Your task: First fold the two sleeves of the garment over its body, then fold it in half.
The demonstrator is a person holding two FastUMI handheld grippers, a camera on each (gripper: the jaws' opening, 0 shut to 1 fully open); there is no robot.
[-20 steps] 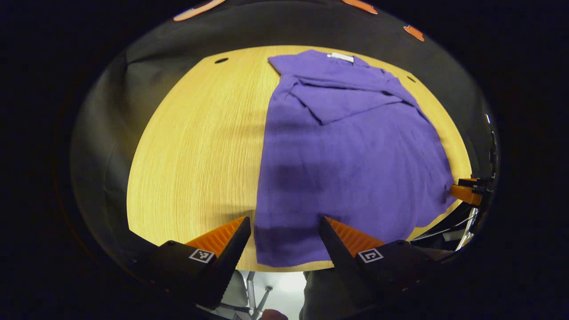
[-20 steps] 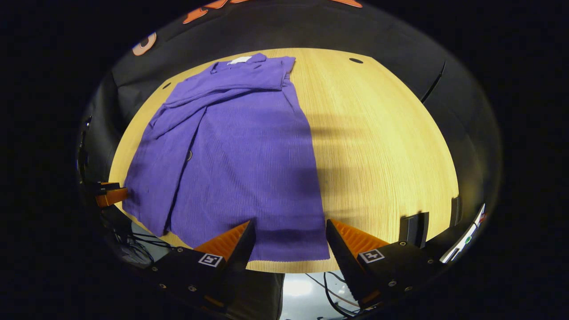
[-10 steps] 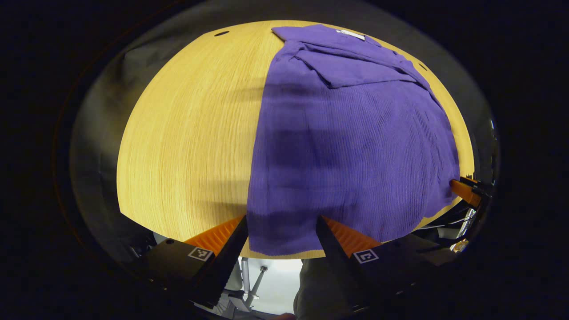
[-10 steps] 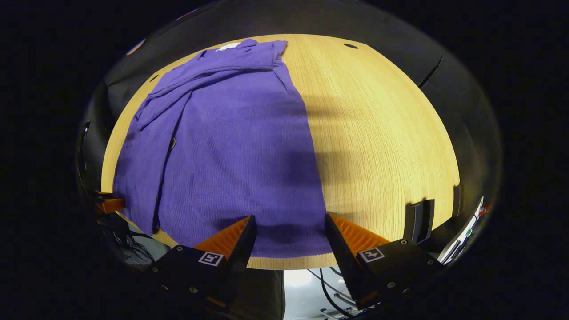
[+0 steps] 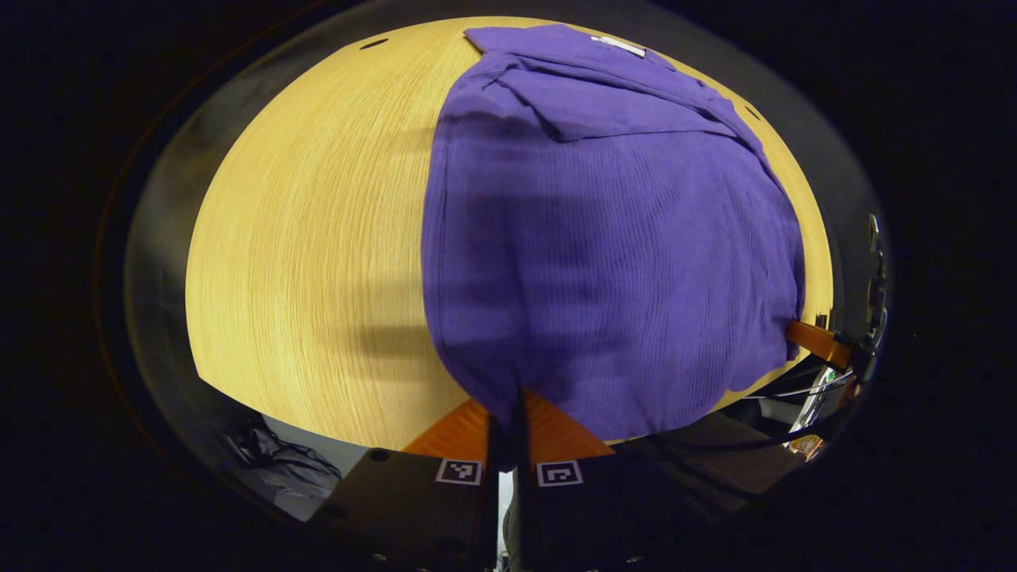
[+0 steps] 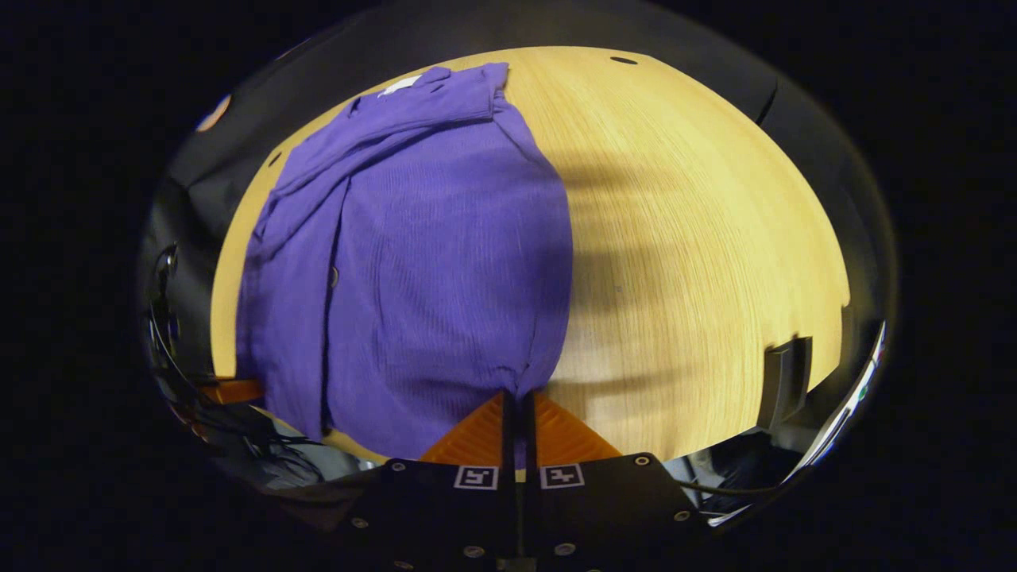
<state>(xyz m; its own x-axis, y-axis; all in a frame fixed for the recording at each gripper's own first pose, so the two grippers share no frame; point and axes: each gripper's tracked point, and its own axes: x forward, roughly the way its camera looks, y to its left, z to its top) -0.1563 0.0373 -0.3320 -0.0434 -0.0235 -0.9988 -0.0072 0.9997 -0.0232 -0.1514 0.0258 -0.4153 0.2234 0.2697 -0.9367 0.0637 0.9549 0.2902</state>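
The left gripper (image 5: 508, 413) is closed tight on the near hem corner of the purple garment (image 5: 604, 238), both fingers pressed together with the cloth pinched between them, and the fabric bunches into small creases right at the tips. From that pinch the garment runs away ahead of the claw and off to its right, spread over the wooden table (image 5: 318, 238), with bare tabletop ahead and to the left. At the far end, well ahead of the fingers, the sleeves lie folded across the body (one flap of cloth overlaps the chest, just below a small white tag at the collar). In the right gripper view the right gripper (image 6: 518, 405) is likewise clamped on the other near hem corner of the garment (image 6: 445, 254), fingers together and cloth gathered at the tips; here the garment stretches ahead and to the claw's left, and bare table (image 6: 699, 238) lies ahead and to the right. Each view also catches the other gripper's finger at the far hem corner, at the edge of the picture. A dark bracket (image 6: 783, 381) stands at the table's near edge, right of the right gripper.
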